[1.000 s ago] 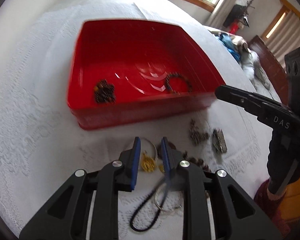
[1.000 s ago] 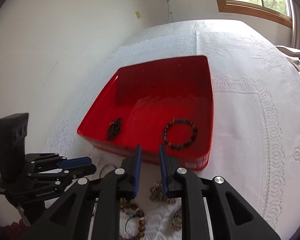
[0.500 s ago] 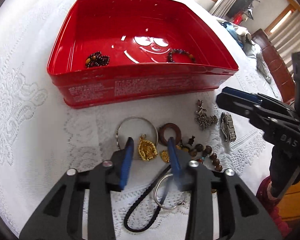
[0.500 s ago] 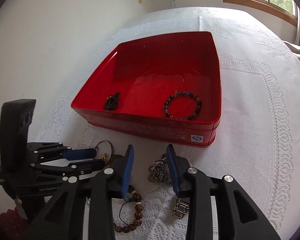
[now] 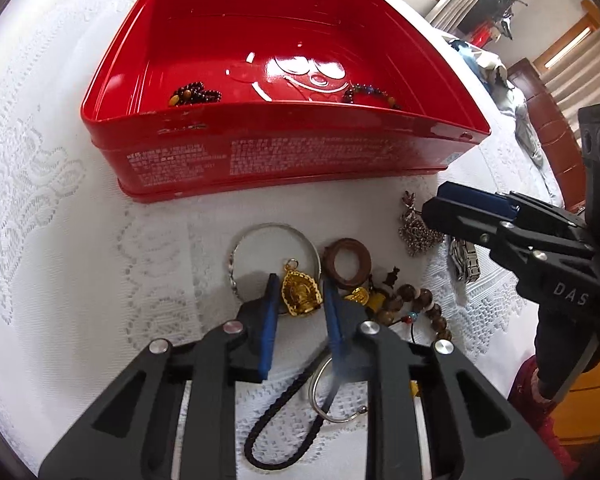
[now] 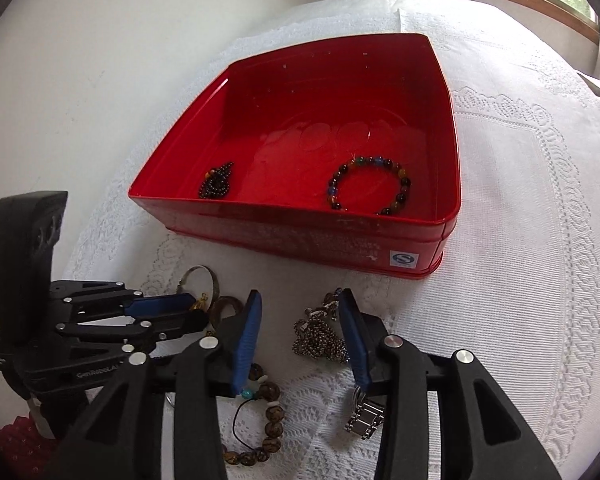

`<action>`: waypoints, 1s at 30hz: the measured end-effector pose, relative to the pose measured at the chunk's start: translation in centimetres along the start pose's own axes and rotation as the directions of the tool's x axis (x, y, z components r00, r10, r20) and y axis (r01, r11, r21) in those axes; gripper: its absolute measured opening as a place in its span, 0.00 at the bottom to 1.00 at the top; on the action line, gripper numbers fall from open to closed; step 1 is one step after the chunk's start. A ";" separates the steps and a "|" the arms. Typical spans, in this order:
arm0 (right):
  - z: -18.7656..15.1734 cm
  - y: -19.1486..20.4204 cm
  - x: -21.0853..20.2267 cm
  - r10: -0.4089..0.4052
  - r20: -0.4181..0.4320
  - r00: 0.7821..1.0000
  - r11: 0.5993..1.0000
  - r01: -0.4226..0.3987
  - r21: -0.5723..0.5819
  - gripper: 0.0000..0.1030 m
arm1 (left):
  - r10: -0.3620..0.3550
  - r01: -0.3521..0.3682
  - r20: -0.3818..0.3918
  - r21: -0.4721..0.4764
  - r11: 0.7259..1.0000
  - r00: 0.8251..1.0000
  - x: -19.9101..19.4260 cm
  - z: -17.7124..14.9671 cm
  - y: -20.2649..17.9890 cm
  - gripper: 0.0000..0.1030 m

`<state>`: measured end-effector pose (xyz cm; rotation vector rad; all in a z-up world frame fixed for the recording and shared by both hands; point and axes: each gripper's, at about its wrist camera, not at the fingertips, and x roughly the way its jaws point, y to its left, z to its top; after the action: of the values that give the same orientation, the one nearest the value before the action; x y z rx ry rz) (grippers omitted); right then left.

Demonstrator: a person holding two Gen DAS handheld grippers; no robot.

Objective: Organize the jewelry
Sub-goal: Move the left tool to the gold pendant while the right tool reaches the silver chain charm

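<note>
Glossy red tin (image 6: 440, 240) ahead of the grippers, white print on its side. White lace cloth (image 5: 60, 280) underneath. Gold pendant (image 5: 302, 294) between blue pads (image 5: 269, 320). Brown wooden ring (image 5: 347, 263) beside; multicoloured bead bracelet (image 6: 370, 188) inside.

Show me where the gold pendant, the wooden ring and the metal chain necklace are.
gold pendant (image 5: 301, 294), left wrist view, on its embossed middle.
wooden ring (image 5: 347, 259), left wrist view, on its left band.
metal chain necklace (image 6: 318, 338), right wrist view, on the heaped chain.

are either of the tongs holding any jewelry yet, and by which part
Neither holds anything yet. The left tongs are closing around the gold pendant; the right tongs are opening over the silver chain heap.
</note>
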<state>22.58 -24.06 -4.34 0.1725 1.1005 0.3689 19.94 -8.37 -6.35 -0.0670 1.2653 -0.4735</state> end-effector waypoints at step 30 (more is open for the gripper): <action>-0.5 0.0 0.8 -0.060 0.035 0.998 0.998 0.061 -0.028 0.01 | 0.070 -0.067 0.124 -0.031 0.997 0.990 -2.4 0.9 1.5 0.20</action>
<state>22.43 -23.80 -5.28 0.1188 1.0640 0.3266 20.72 -6.29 -4.34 -0.0746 1.1472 -0.3870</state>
